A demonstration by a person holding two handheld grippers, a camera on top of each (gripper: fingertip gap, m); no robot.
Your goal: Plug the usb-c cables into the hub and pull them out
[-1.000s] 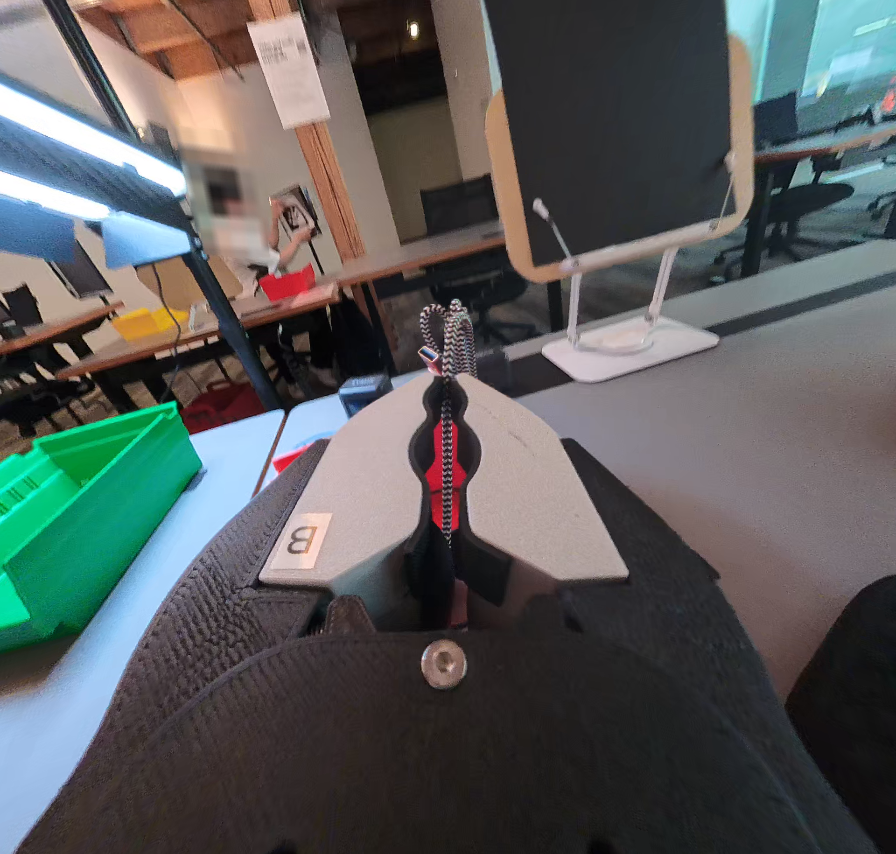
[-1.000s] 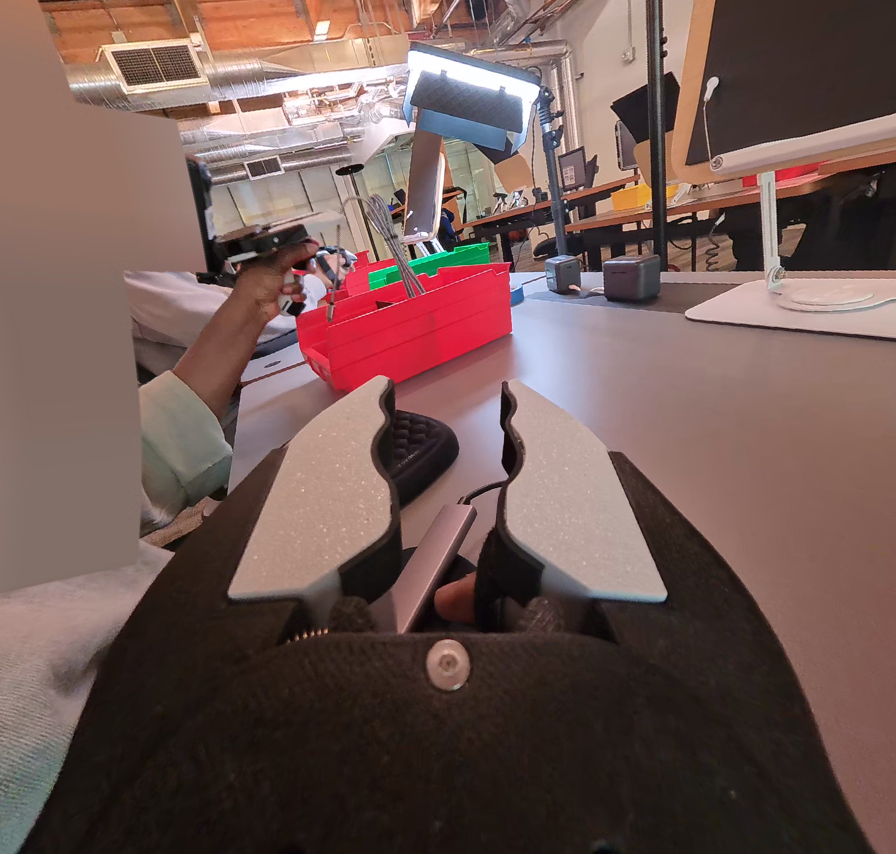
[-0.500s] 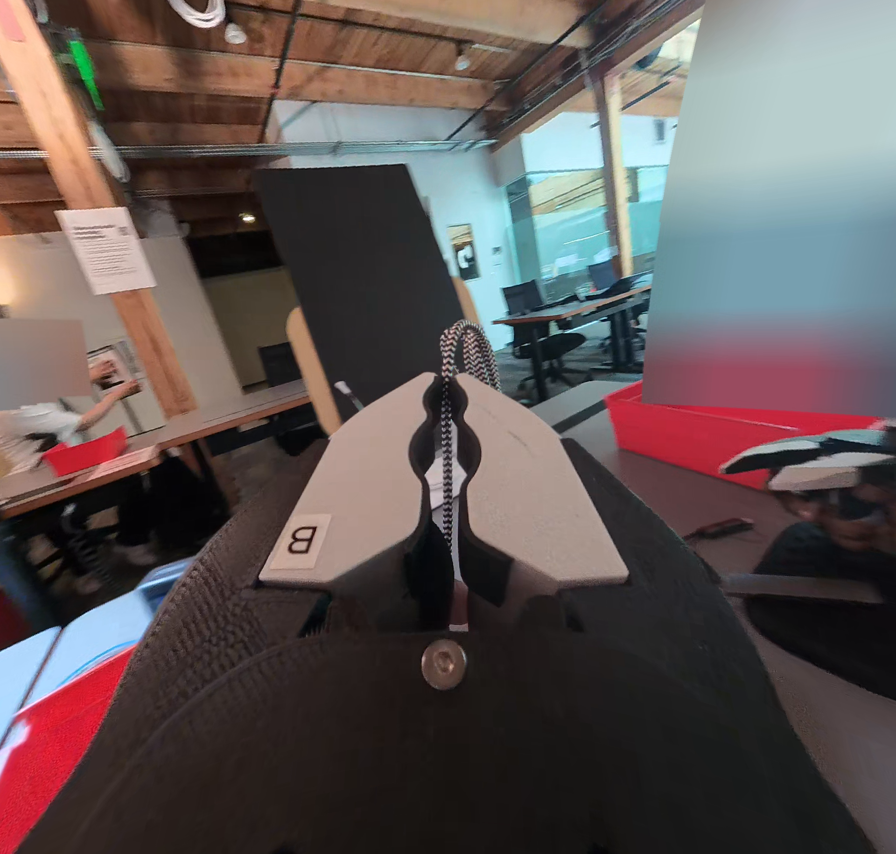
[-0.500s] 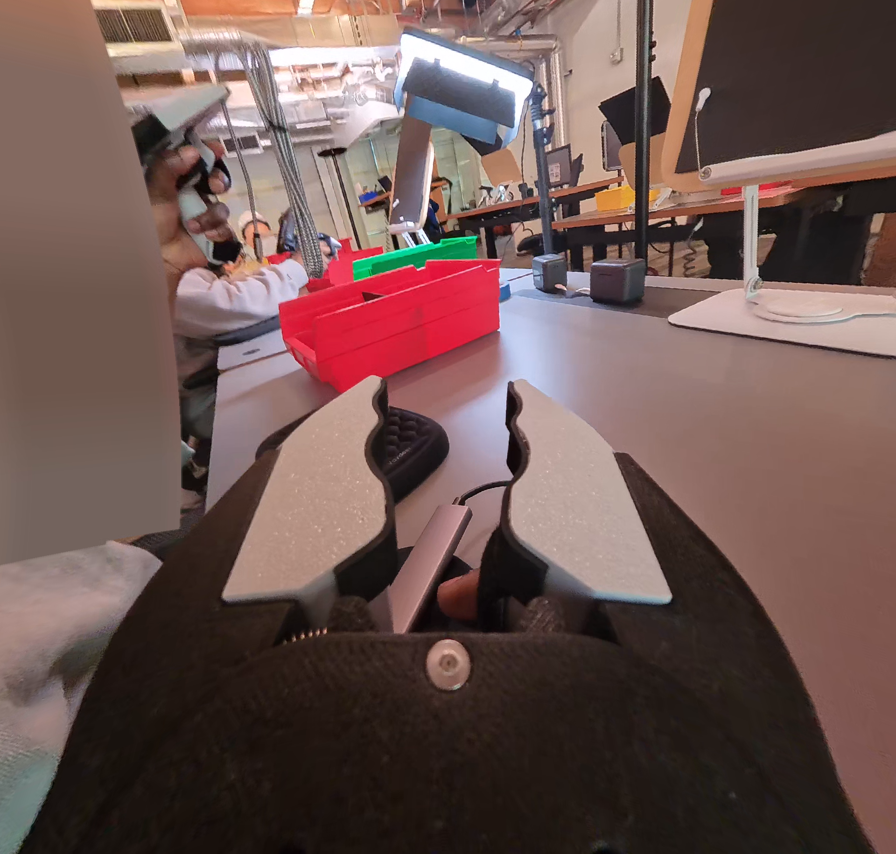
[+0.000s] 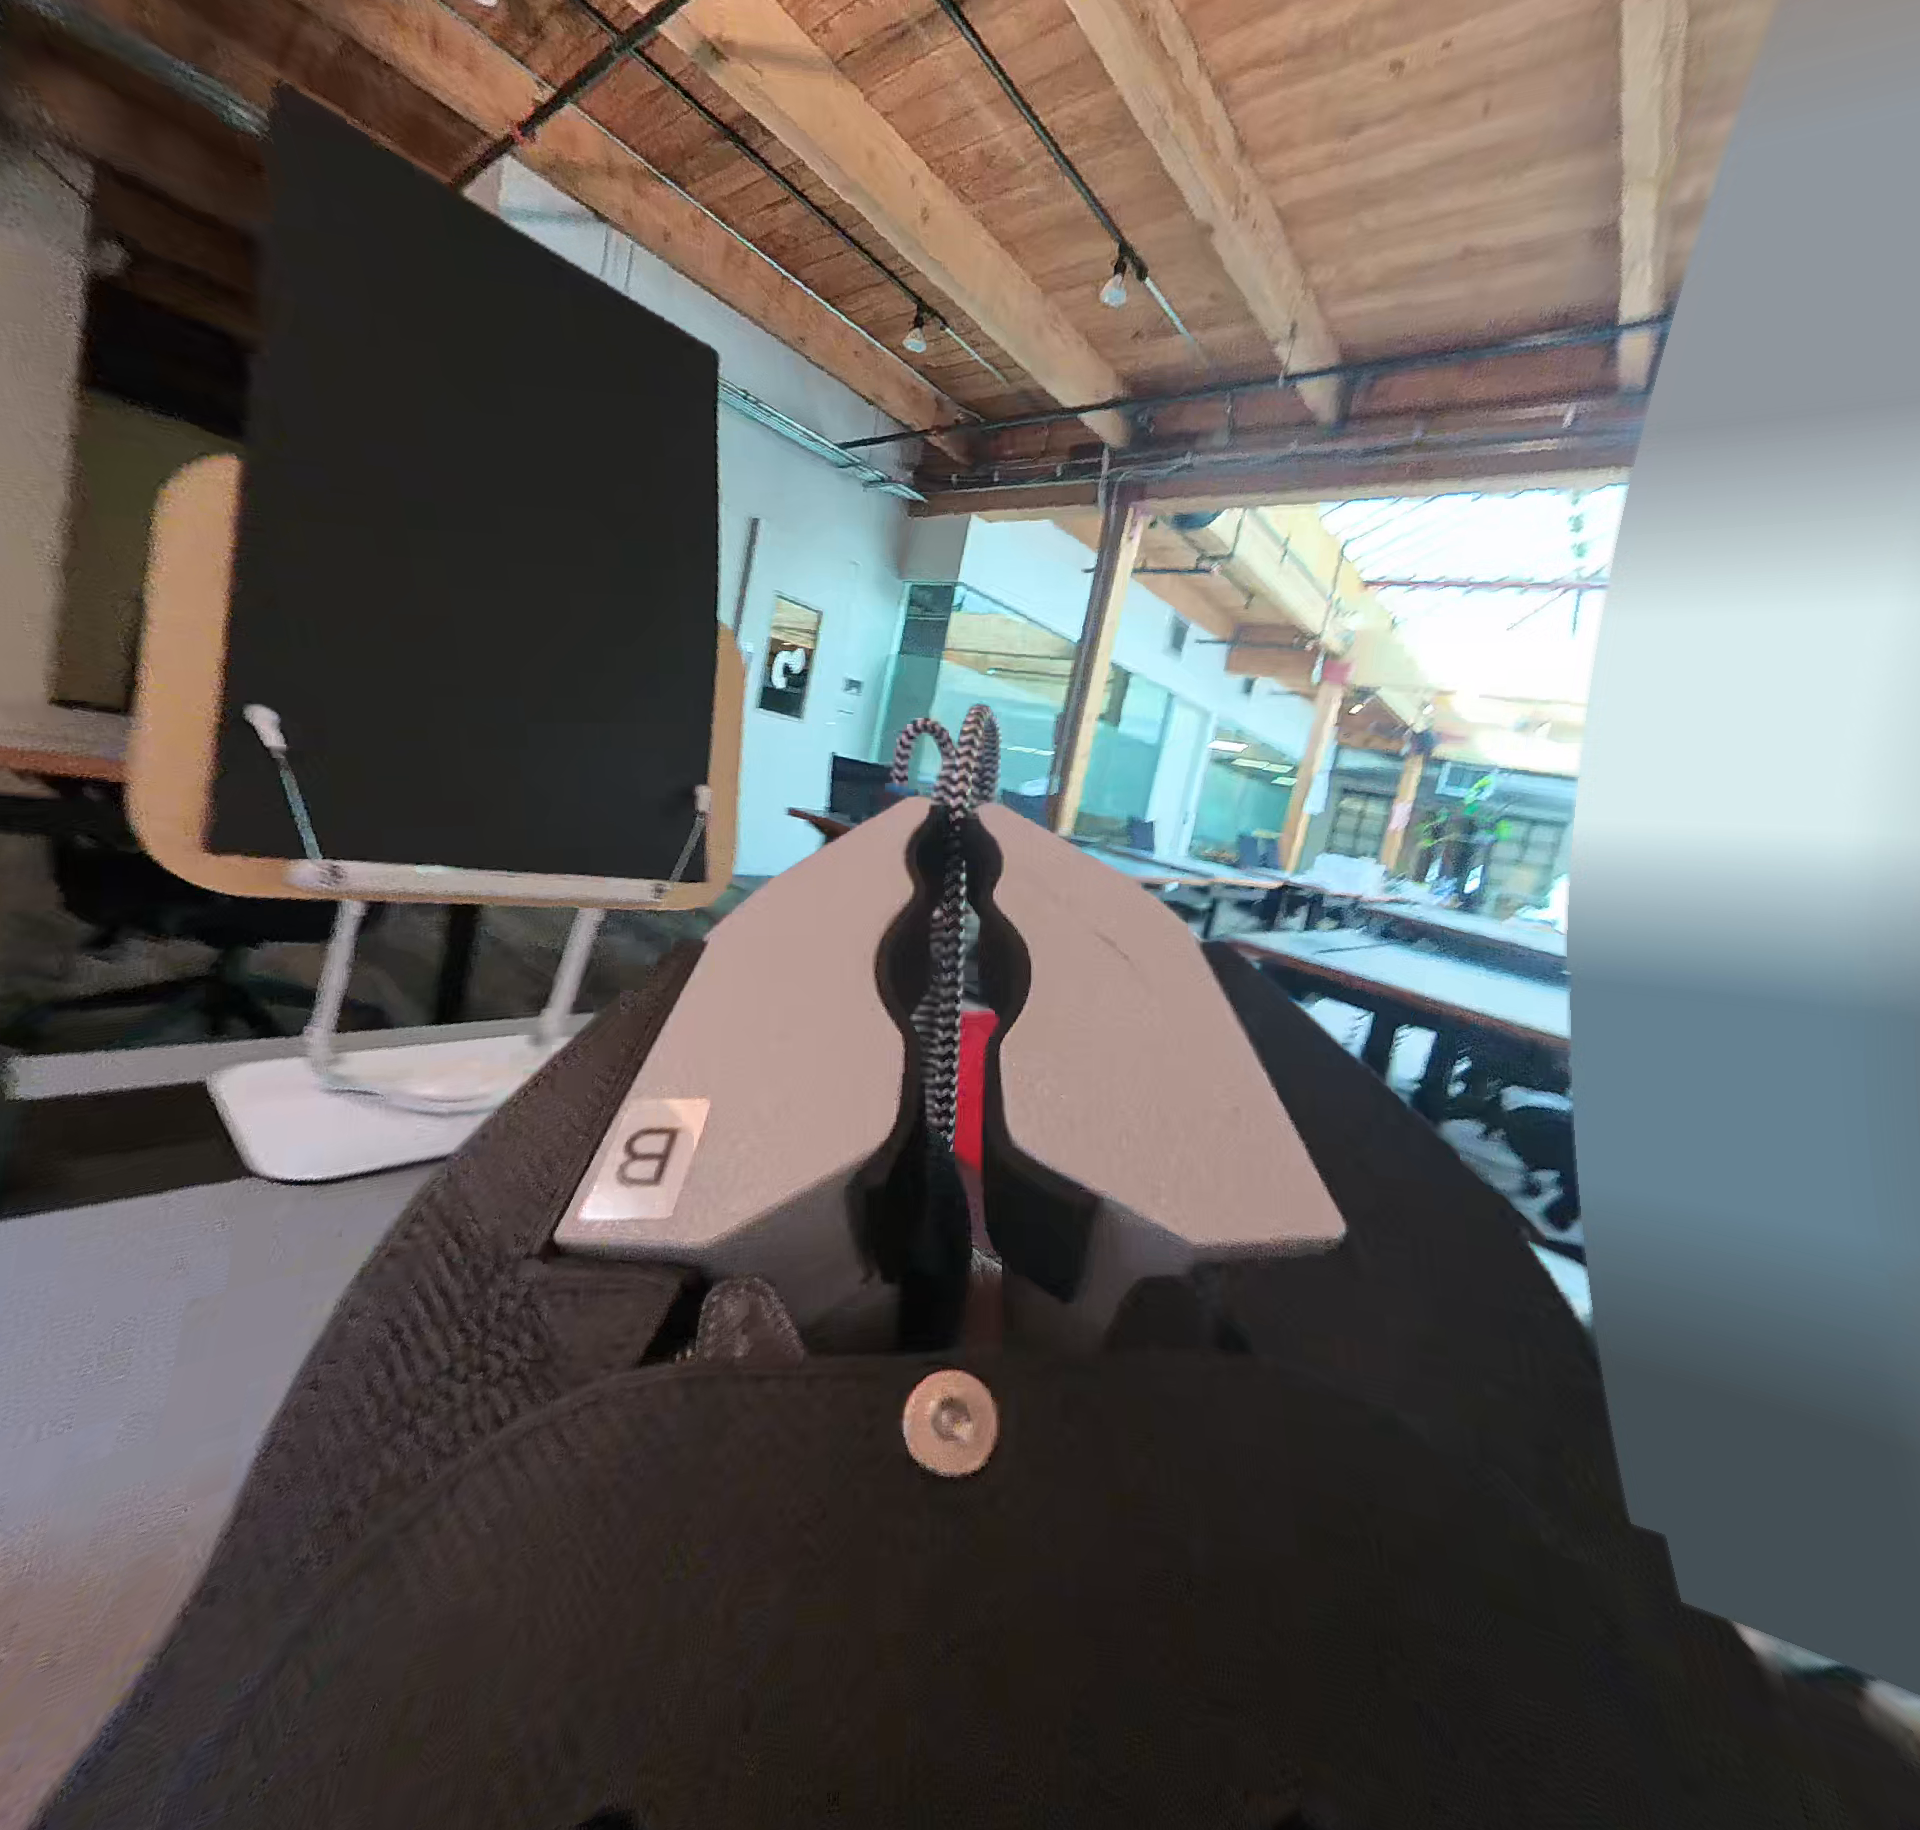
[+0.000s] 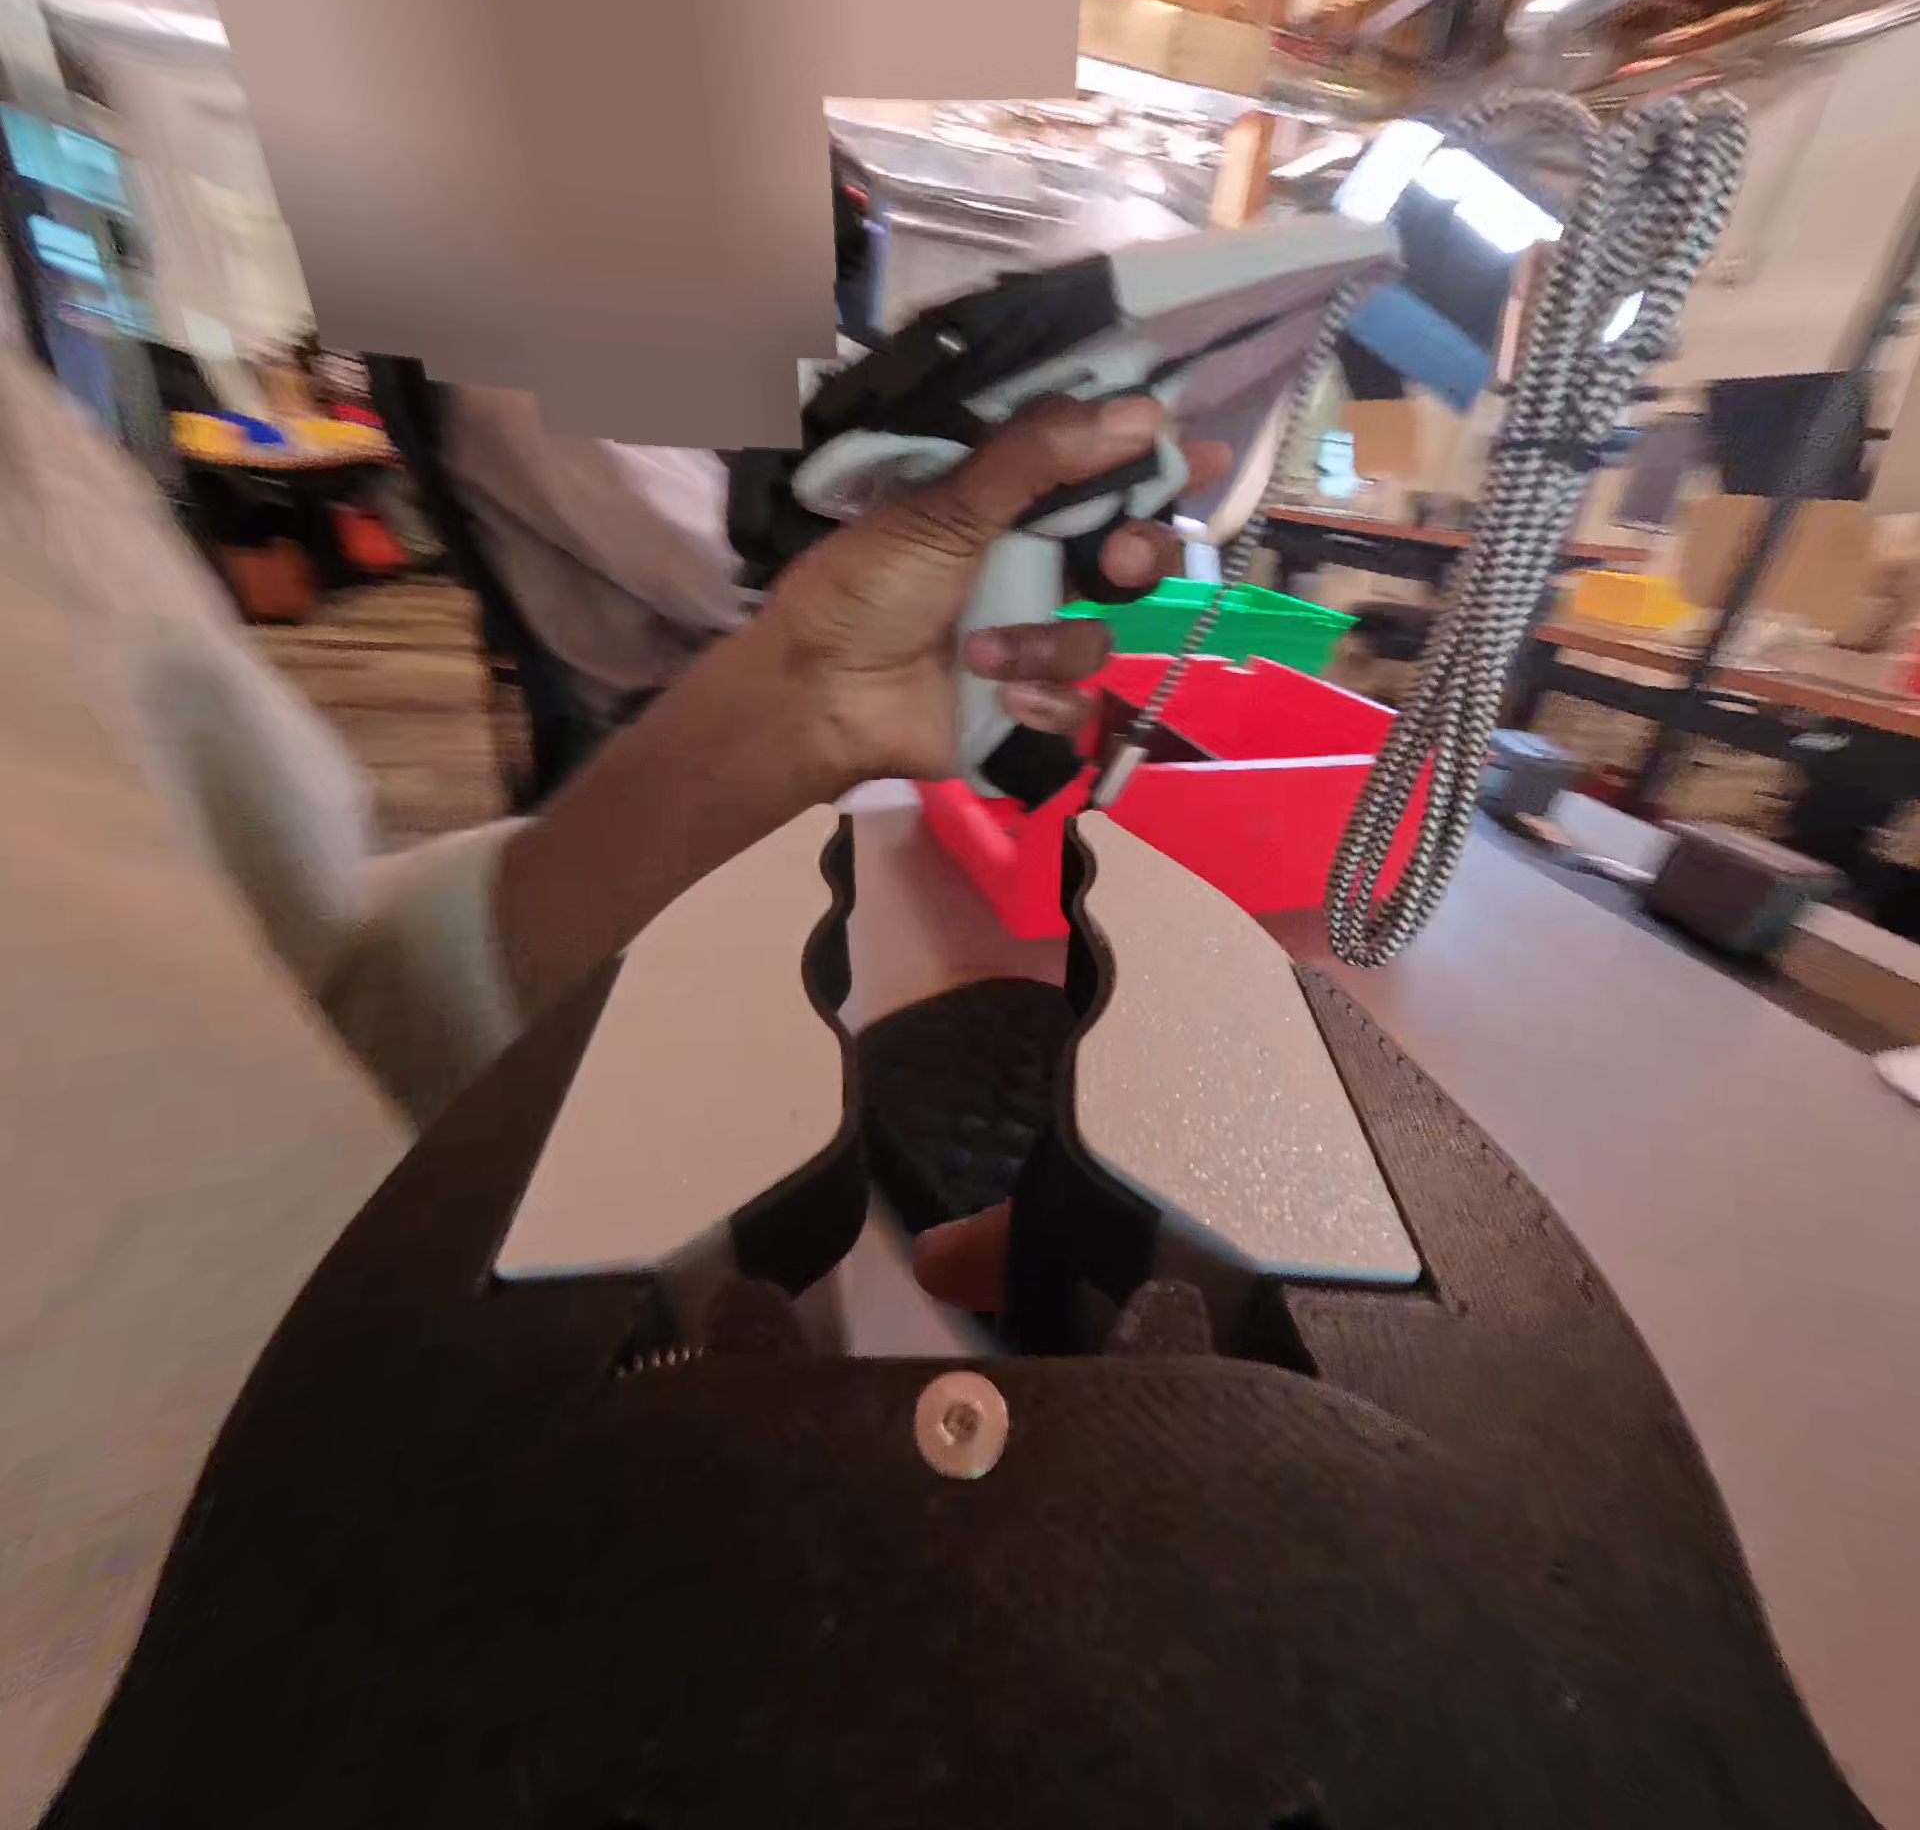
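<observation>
My left gripper [image 5: 951, 816] is shut on a black-and-white braided usb-c cable [image 5: 943, 959]; a loop of it sticks out past the tips. In the right wrist view a hand holds the left gripper [image 6: 1382, 263] high above the table. The cable [image 6: 1507, 533] hangs from it in long loops, and one metal plug [image 6: 1117, 772] dangles over the red bin [image 6: 1226, 824]. My right gripper [image 6: 961, 826] is open and empty, low over the grey table [image 6: 1558, 1105], with a black pad [image 6: 966, 1084] between its fingers. The hub does not clearly show.
A green bin [image 6: 1216, 617] stands behind the red bin. Two small dark boxes [image 6: 1735, 887] sit on the table at the right. A black board on a white stand [image 5: 468, 585] stands at the table's far side. A person's sleeve [image 6: 156, 845] fills the left. One gripper's finger ends stand about 15 cm off the other's.
My left gripper has swung up and round with the cable and now hangs in front of the right camera. My right gripper has turned left; the grey hub no longer shows between its fingers.
</observation>
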